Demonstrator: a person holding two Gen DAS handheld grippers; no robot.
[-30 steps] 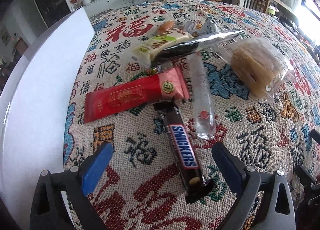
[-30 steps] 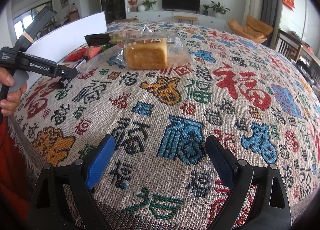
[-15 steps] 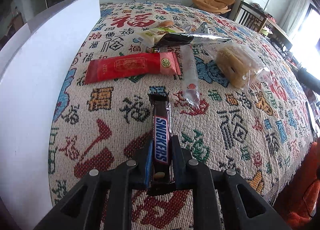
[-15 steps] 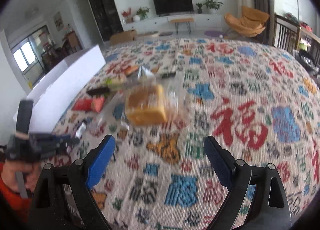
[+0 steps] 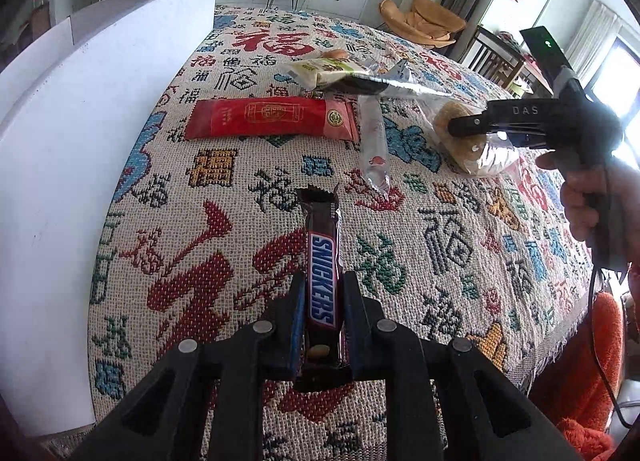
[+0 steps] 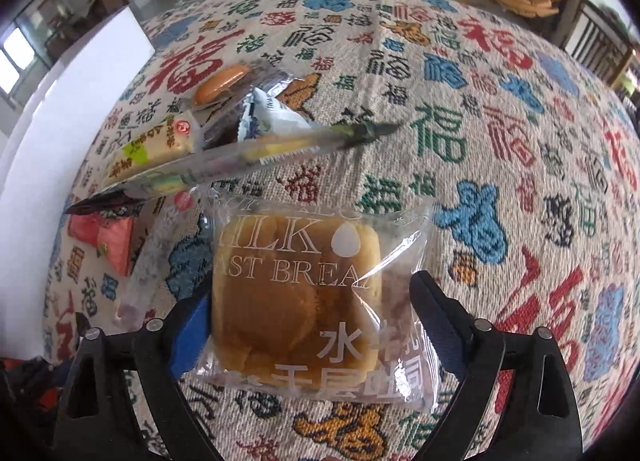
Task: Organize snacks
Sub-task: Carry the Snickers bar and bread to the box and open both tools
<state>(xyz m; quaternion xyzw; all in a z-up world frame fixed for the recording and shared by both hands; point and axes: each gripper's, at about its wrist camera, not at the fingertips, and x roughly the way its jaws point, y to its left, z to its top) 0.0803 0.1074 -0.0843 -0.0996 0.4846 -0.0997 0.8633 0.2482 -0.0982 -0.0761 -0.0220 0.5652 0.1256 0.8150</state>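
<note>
While the patterned tablecloth [image 5: 168, 293] spreads under everything and a white board [image 5: 80, 141] stands along its left edge, most of the snacks lie in a loose cluster near that board. Largest of them is the bagged milk toast bread [image 6: 296, 301], which sits between the wide-set jaws of the right gripper [image 6: 316, 313]; those jaws have just been closing, the blue left pad looks to be at the bag's edge, but the right one shows a gap, so no firm hold can be read yet. Next comes the red packet [image 5: 272, 119], flat near the board, then a long silver-and-black wrapper [image 5: 384, 85] lying across a pale green-labelled pack [image 5: 332, 71], and a slim clear sachet [image 5: 374, 149] just beside the red packet. Smallest is the Snickers bar [image 5: 322, 273], clamped lengthwise between the narrow fingers of the left gripper [image 5: 322, 301], its far end pointing toward the cluster.

Judging the risks: the bread's slack film could crumple and let the loaf slide out, or a hard squeeze could crush it. The bar, gripped near one end, may pivot or droop if swung quickly. Both grippers working close together could also clip each other.
</note>
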